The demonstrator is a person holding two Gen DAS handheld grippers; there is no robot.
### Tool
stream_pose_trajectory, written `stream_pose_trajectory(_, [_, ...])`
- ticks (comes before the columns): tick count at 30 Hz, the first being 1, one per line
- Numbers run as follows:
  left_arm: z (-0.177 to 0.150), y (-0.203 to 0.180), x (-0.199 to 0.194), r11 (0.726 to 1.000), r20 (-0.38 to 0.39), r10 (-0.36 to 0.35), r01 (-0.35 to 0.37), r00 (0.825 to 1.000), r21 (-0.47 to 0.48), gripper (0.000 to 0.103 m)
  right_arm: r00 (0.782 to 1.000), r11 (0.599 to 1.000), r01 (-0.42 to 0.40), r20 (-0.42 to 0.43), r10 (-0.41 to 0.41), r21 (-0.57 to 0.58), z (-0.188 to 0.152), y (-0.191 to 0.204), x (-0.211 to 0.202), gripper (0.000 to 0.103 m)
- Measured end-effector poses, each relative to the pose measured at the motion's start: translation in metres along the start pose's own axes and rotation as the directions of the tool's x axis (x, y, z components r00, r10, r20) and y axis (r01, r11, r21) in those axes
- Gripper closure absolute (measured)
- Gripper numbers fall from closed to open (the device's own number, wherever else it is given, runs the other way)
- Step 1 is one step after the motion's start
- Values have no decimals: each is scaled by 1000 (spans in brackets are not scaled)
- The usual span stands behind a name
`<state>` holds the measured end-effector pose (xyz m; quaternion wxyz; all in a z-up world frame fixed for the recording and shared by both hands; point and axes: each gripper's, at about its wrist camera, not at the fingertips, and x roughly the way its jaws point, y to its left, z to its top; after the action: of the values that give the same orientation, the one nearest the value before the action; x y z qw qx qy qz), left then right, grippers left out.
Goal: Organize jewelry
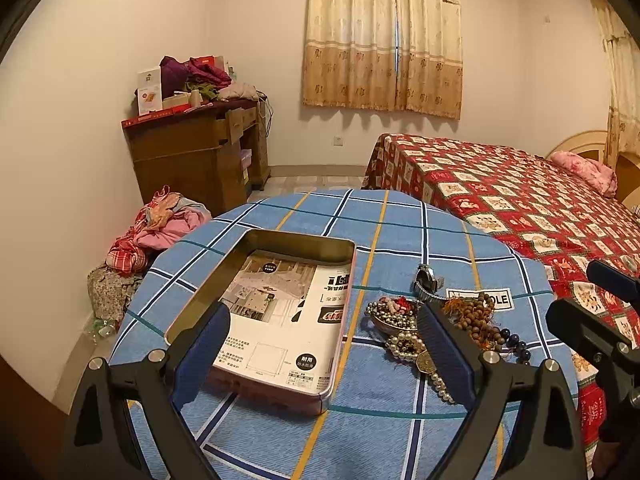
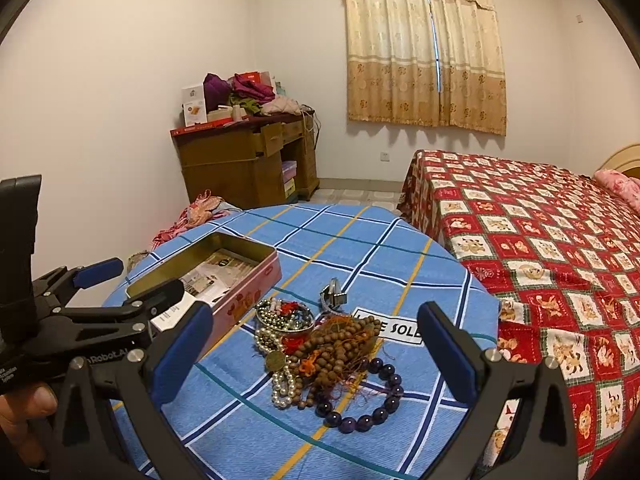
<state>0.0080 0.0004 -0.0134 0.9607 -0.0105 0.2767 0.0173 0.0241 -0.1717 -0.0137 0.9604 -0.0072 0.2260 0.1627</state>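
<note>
Your right gripper [image 2: 316, 344] hangs spread wide and empty, the jewelry pile [image 2: 324, 348] straight ahead between its fingers. Your left gripper [image 1: 324, 344], equally spread, faces the open tin [image 1: 272, 320] left of the pile.

A blue plaid tablecloth [image 1: 400, 240] was spread over the table. A wooden desk [image 2: 240, 160] piled with clothes [image 2: 252, 92] was set against the wall, a bed [image 2: 540, 220] covered in red patchwork, curtains [image 1: 384, 40] drawn.
</note>
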Motion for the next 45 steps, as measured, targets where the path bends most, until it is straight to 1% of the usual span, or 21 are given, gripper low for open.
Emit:
stream_pose_trajectory(23, [-1, 2, 2, 1000, -2, 8, -8, 1000, -3, 9, 1000, 1000, -1, -26, 1, 13, -8, -3, 6, 0])
stream_pose_trajectory(45, [-1, 3, 0, 1000, -5, -1, 1, 1000, -4, 9, 1000, 1000, 4, -26, -4, 17, -7, -4, 6, 0])
